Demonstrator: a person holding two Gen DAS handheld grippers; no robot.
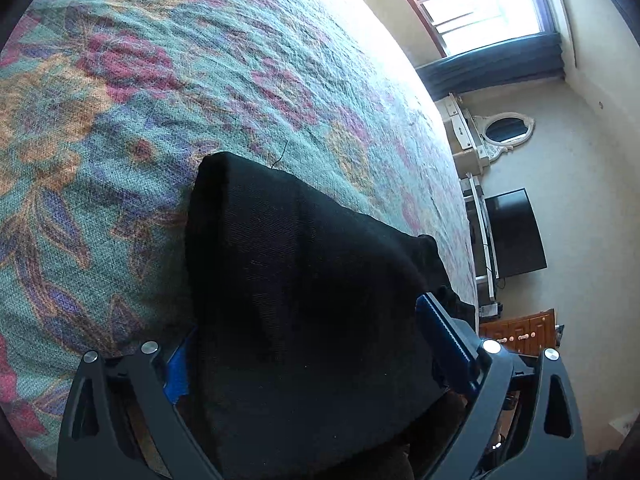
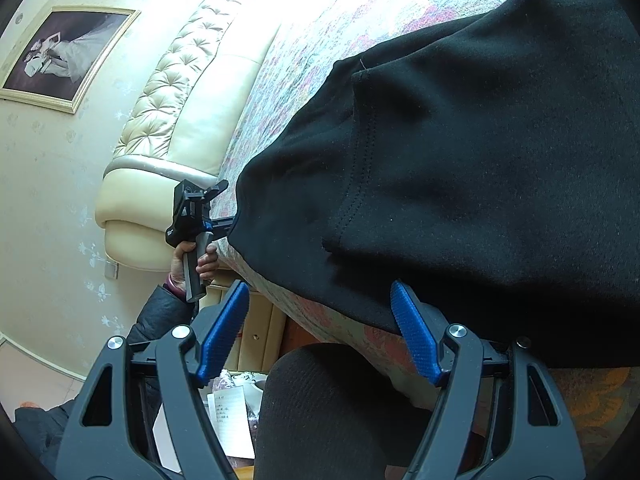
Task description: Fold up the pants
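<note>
Black knit pants (image 2: 480, 168) drape over the floral woven bedspread (image 1: 120, 120) at the bed's edge. Left gripper (image 1: 316, 364) jaws clamp the fabric; right gripper (image 2: 320, 332) jaws gape wide, empty, beside the hem. Cream tufted headboard (image 2: 180, 92) and framed photo (image 2: 64, 52) behind.

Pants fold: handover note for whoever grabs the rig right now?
Left gripper: wide apart around a thick fold of the black pants; whether it pinches is unclear.
Right gripper: open, empty, just off the pants' near edge at the side of the bed.
Pants lie bunched on the floral bedspread, the near part hanging over the bed's edge; a seam shows in the right wrist view.
Done: partial fold at most.
Left: probably take the near edge with the right gripper, fold over, flatten.
</note>
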